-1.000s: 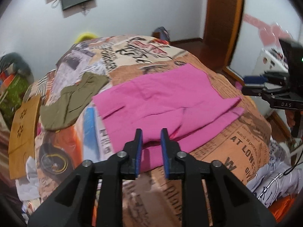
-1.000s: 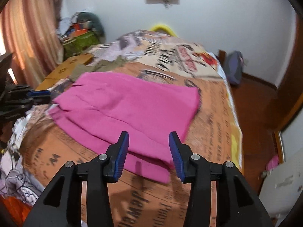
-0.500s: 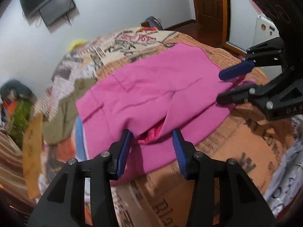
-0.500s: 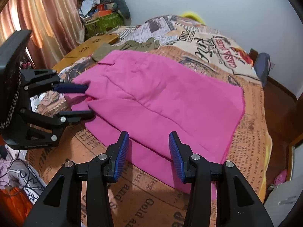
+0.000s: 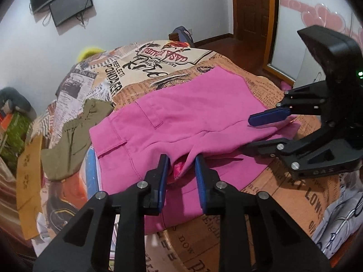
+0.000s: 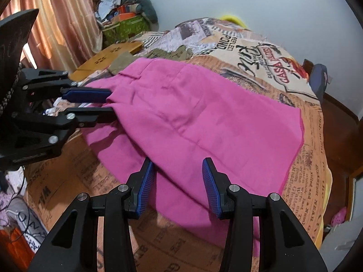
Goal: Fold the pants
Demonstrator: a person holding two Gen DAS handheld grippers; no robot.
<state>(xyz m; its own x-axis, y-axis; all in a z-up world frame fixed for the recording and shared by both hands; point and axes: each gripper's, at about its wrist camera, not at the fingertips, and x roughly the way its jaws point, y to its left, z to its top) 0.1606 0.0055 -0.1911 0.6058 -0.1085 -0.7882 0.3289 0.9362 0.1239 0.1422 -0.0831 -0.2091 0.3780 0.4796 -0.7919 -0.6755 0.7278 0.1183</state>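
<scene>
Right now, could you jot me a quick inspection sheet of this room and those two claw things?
Surface: bed with a newspaper-print cover.
Job's things: pink pants spread flat, one layer over another.
Clutter: olive garment beside the pants; cardboard sheet at the bed's edge.
Claws: left claw closing around a raised fold at the pants' near edge; right claw open, pink cloth between its fingers.
Cables: thin black cable off the bed's edge.
Surroundings: wall screen, wooden door, curtain.
</scene>
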